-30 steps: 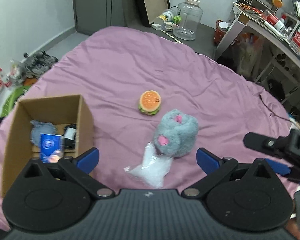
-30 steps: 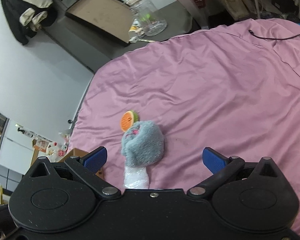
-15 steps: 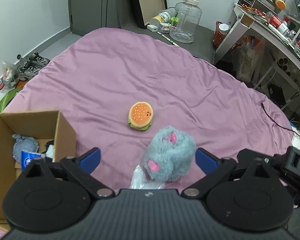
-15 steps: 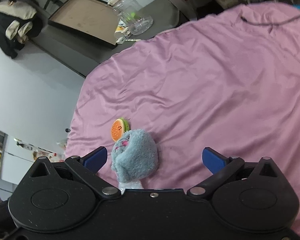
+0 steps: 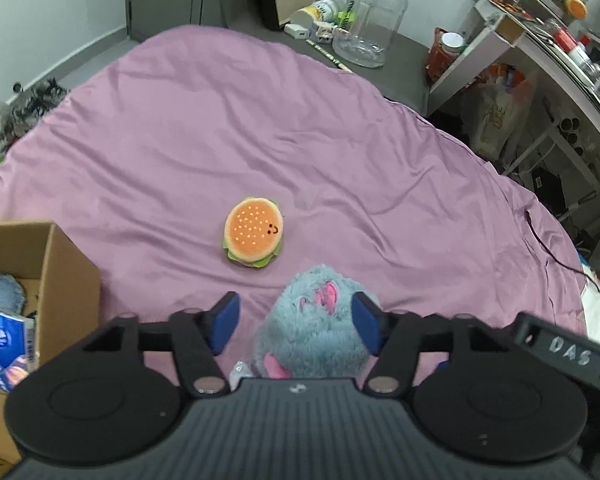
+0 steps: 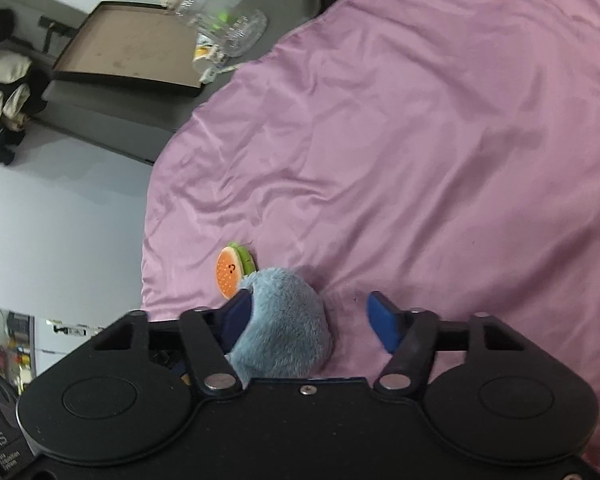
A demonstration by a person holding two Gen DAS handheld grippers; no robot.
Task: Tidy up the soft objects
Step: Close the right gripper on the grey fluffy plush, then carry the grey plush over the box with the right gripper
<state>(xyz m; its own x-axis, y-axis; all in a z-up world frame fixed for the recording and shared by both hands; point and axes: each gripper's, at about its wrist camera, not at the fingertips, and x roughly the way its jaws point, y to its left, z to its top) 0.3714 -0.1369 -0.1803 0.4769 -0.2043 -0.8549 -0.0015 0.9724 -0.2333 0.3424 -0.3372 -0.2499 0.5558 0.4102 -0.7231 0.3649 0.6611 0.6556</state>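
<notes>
A fluffy blue-grey plush slipper [image 5: 314, 330] with pink patches lies on the purple bedsheet [image 5: 260, 128]. My left gripper [image 5: 296, 326] is open around it, its right pad touching the fur. My right gripper [image 6: 314, 326] is open too, with the slipper [image 6: 284, 328] against its left pad. A burger plush [image 5: 254, 232] lies just beyond, also in the right wrist view [image 6: 234, 274]. A clear plastic bag [image 5: 240, 370] peeks out under the slipper.
An open cardboard box [image 5: 66, 276] stands at the left with a blue tissue pack [image 5: 10, 348] and grey cloth inside. Beyond the bed are a clear water jug [image 5: 370, 24], a cluttered desk [image 5: 560, 52] and a black cable [image 5: 548, 248].
Both grippers have moved forward onto the slipper, so it now sits between their pads, and both have narrowed their opening. The box has slid toward the left edge.
</notes>
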